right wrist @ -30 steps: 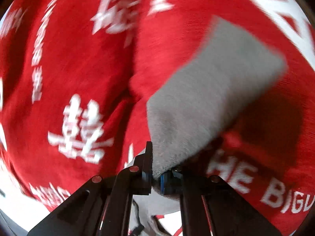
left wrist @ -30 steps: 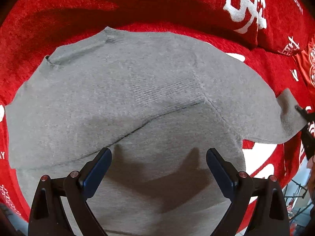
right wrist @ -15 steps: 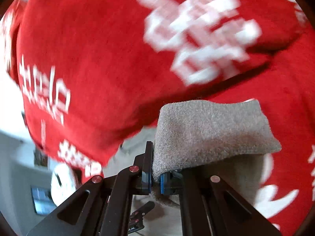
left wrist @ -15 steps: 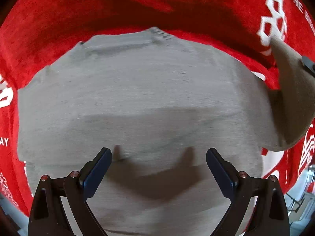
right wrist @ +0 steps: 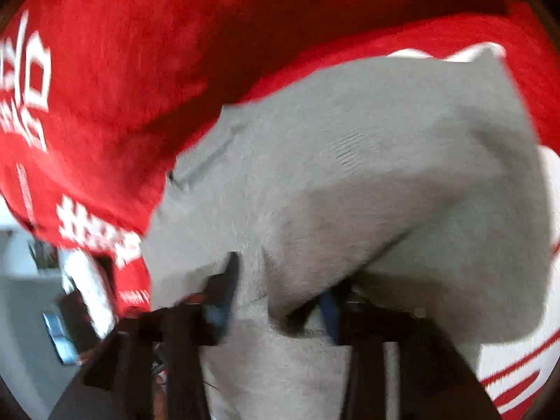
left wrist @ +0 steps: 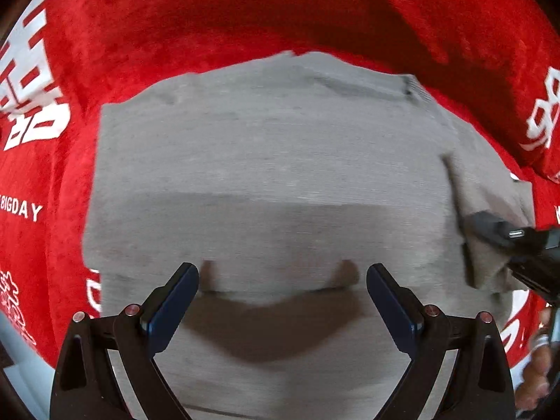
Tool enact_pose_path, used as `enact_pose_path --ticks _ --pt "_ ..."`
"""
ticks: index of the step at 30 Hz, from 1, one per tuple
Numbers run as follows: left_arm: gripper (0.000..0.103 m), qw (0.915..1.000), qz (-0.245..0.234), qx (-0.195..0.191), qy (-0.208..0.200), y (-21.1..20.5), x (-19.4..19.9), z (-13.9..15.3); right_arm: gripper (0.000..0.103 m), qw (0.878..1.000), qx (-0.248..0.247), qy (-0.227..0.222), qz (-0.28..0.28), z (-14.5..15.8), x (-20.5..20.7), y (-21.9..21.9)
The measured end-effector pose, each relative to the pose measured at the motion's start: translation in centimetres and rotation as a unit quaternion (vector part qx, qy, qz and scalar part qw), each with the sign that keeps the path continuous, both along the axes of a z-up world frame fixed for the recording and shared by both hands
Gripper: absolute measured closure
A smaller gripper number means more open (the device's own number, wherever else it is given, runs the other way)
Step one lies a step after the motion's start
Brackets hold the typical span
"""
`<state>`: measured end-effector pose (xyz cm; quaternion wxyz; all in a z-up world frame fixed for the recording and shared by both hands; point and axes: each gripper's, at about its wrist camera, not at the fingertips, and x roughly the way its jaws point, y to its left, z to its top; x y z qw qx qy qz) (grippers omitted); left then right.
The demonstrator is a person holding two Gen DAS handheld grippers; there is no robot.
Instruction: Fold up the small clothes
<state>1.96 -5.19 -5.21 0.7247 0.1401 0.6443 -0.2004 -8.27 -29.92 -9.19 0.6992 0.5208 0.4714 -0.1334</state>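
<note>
A grey knit sweater [left wrist: 273,161] lies flat on a red blanket [left wrist: 210,17], collar toward the far edge. My left gripper [left wrist: 282,273] hangs open just above the sweater's body, pointing straight down with nothing between its fingers. At the right edge, my right gripper [left wrist: 504,234] rests on the sleeve [left wrist: 490,192], which is folded in over the body. The right wrist view is blurred. There the right gripper [right wrist: 276,301] has its jaws opening, and a fold of the sweater [right wrist: 350,175] lies loosely between the parted fingers.
The red blanket [right wrist: 105,70] carries white characters and lettering and rises in a ridge behind the sweater. Its edge and a pale floor [right wrist: 28,301] show at lower left. A person's hand [left wrist: 535,374] is at the lower right.
The right gripper carried the sleeve end inward over the sweater's body, then its jaws parted from shut. The left gripper slid sideways over the sweater and stayed open.
</note>
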Motion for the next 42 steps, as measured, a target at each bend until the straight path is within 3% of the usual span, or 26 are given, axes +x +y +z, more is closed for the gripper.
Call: enact_pose_path --ticks 3,4,5,6,8,12,15,18,22,23,24,26,27,31,35,40,41,42 --pt "0.006 1.0 0.008 -0.003 0.0 1.1 0.9 -0.1 0.045 0.997 0.016 -0.009 -0.076 -0.1 -1.5 -2.1" --pt "0.006 0.9999 0.013 -0.009 0.0 1.6 1.3 0.1 0.049 0.994 0.034 -0.012 -0.105 -0.5 -1.8 -2.7" --pt "0.006 0.9997 0.019 -0.017 0.0 2.0 1.6 0.2 0.077 0.992 0.045 -0.014 -0.119 -0.9 -1.8 -3.1" --pt "0.006 0.9995 0.023 -0.022 0.0 2.3 1.8 0.3 0.092 0.991 0.051 -0.013 -0.126 -1.1 -1.4 -3.2" --pt "0.006 0.9989 0.035 -0.03 -0.001 3.0 2.4 0.6 0.095 0.992 0.042 -0.028 -0.112 -0.6 0.2 -2.8" --pt "0.006 0.9975 0.05 -0.049 -0.002 4.9 4.1 1.3 0.095 0.997 -0.002 -0.083 0.007 2.2 6.0 1.2" --pt "0.006 0.9944 0.07 -0.079 0.0 7.0 5.3 1.9 0.095 0.986 -0.051 -0.092 0.127 3.5 10.1 6.5" --pt "0.006 0.9915 0.092 -0.091 0.004 8.3 5.8 2.1 0.095 0.969 -0.089 -0.058 0.225 2.4 12.1 11.6" --pt "0.006 0.9866 0.114 -0.115 0.021 9.8 6.2 2.2 0.09 0.948 -0.092 0.019 0.303 -1.1 12.2 15.0" --pt "0.006 0.9858 0.116 -0.12 0.025 9.9 6.2 2.1 0.081 0.948 -0.086 0.02 0.305 -1.5 11.7 14.9" --pt "0.006 0.9851 0.116 -0.123 0.029 10.3 6.0 2.0 0.078 0.951 -0.08 0.014 0.3 -1.4 11.1 14.7" --pt "0.006 0.9851 0.111 -0.127 0.034 9.9 5.8 1.7 0.05 0.956 -0.073 0.007 0.284 -0.7 9.7 13.9" --pt "0.006 0.9855 0.105 -0.128 0.036 9.6 5.6 1.5 0.046 0.959 -0.072 0.006 0.274 -0.4 9.0 13.4" --pt "0.006 0.9857 0.084 -0.135 0.054 7.8 5.1 1.0 0.045 0.975 -0.053 0.027 0.214 0.5 6.0 11.0" --pt "0.006 0.986 0.085 -0.127 0.067 5.5 4.7 -0.1 0.045 0.995 0.007 0.052 0.082 -0.7 1.0 6.2" --pt "0.006 0.9853 0.078 -0.134 0.072 3.7 4.4 -0.7 0.045 0.994 0.071 0.047 -0.069 -2.3 -4.4 2.3" --pt "0.01 0.9846 0.075 -0.139 0.074 3.6 4.3 -0.6 0.045 0.991 0.083 0.042 -0.093 -2.7 -4.9 1.8" --pt "0.03 0.9842 0.07 -0.145 0.075 3.2 4.4 -0.4 0.045 0.989 0.092 0.039 -0.11 -3.1 -5.0 1.5"
